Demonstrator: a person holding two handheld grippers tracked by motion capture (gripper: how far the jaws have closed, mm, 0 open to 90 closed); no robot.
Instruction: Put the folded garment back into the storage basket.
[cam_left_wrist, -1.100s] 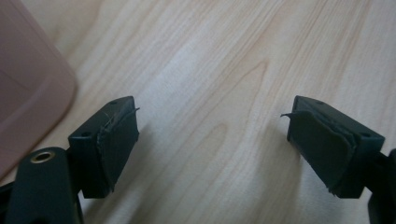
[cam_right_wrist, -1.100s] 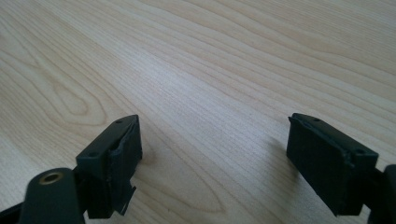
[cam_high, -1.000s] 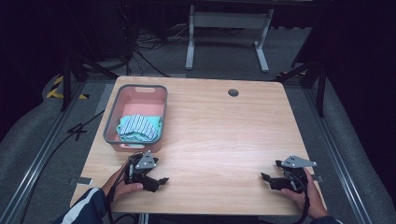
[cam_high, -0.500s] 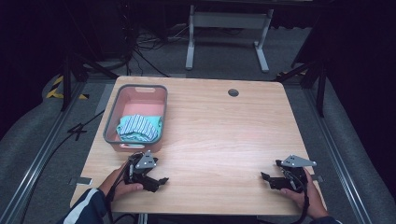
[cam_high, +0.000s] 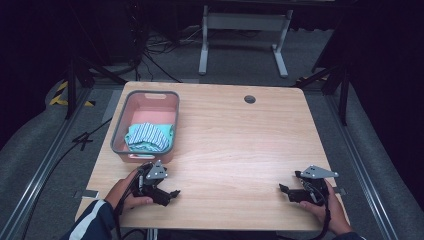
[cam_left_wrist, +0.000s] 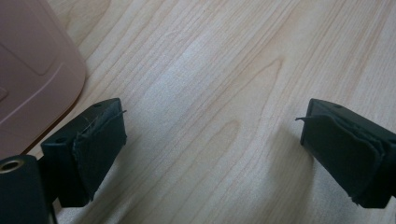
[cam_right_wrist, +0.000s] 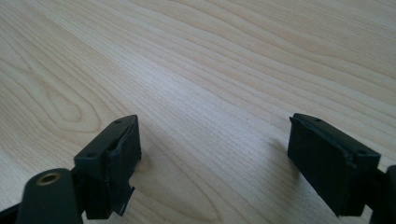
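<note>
Two grippers rested low at the near edge of the wooden table (cam_high: 240, 135). At about eight o'clock, the left gripper (cam_high: 170, 194) sat just in front of the pink basket (cam_high: 118, 131), which held a striped cloth (cam_high: 148, 136); its jaws had just been opening and stood wide apart, with bare wood between them. At four o'clock, well apart, the right gripper (cam_high: 283, 189) likewise gaped, grasping nothing.

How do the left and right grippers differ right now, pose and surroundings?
The left gripper sits close to the pink basket that holds the striped cloth; the right gripper has bare table around it. The left gripper's jaws have just been opening and point toward the table's middle from the left, the right's from the opposite side. Both are open, empty and hand-held low at the near edge.
</note>
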